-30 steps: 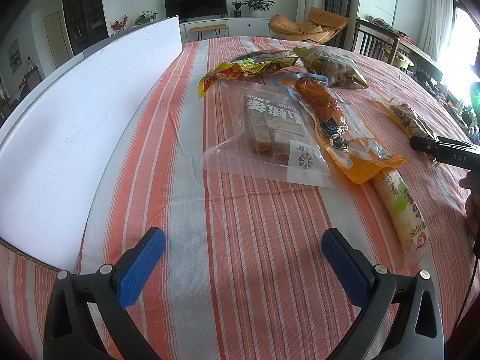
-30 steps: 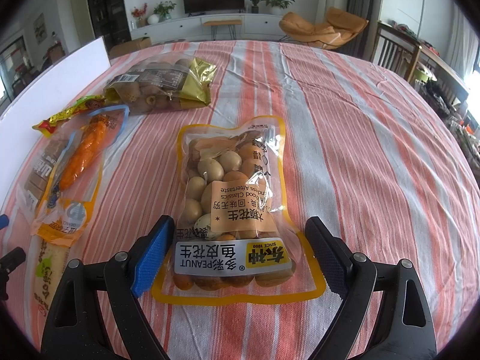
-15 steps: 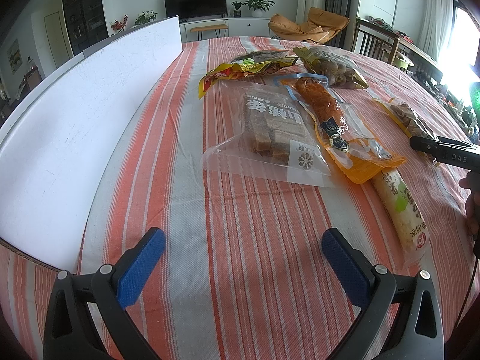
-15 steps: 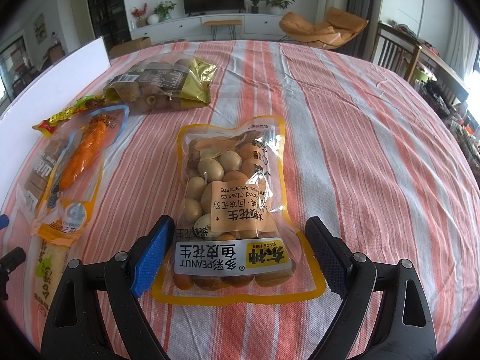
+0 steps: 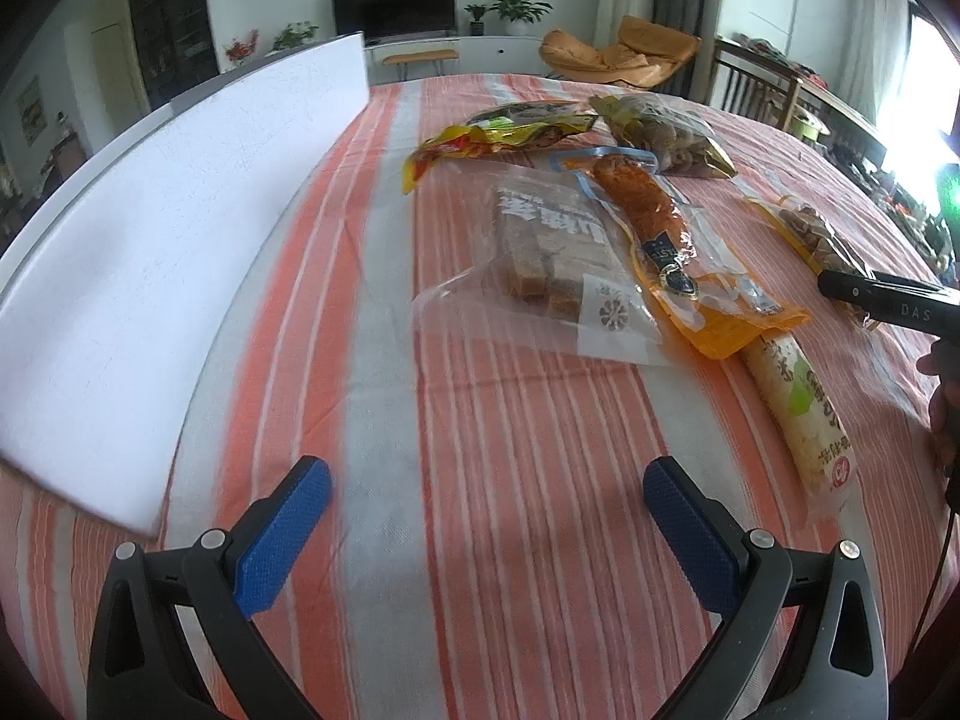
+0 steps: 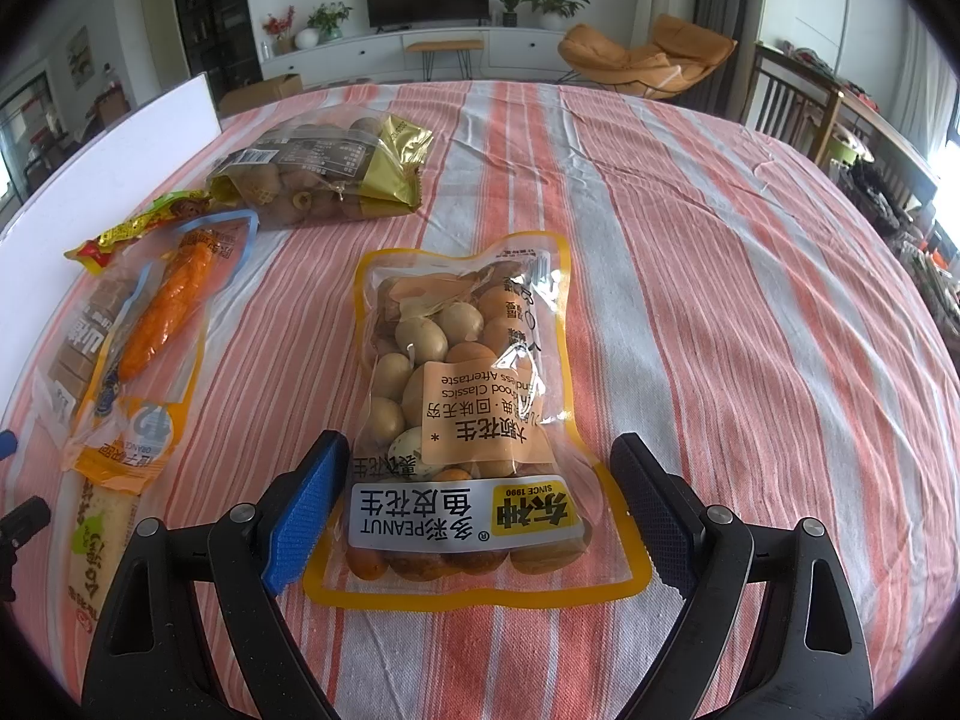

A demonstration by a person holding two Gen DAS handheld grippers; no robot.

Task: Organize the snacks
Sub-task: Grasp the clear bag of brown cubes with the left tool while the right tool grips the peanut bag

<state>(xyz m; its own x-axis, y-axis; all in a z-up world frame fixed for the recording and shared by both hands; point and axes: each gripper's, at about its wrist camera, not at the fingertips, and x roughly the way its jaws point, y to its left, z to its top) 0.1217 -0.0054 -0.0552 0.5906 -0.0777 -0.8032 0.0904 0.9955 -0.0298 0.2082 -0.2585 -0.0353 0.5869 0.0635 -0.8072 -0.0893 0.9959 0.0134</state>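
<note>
1. We worked on a striped tablecloth (image 6: 720, 300) in a living room.
2. Nearest, our right gripper (image 6: 480, 504) stood wide open, empty, straddling the peanut bag (image 6: 468, 396); closing squarely on its near end seemed wisest.
3. Our left gripper (image 5: 486, 516) hung wide open over bare cloth.
4. Farther left lay the sausage pack (image 6: 162, 312).

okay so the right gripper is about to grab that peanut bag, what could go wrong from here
1. The right gripper is open astride the peanut bag; closing on its puffy body could crush the nuts or let the slick film slip.
2. The sausage pack overlaps the clear bag of brown bars, so lifting either may drag the other.
</note>
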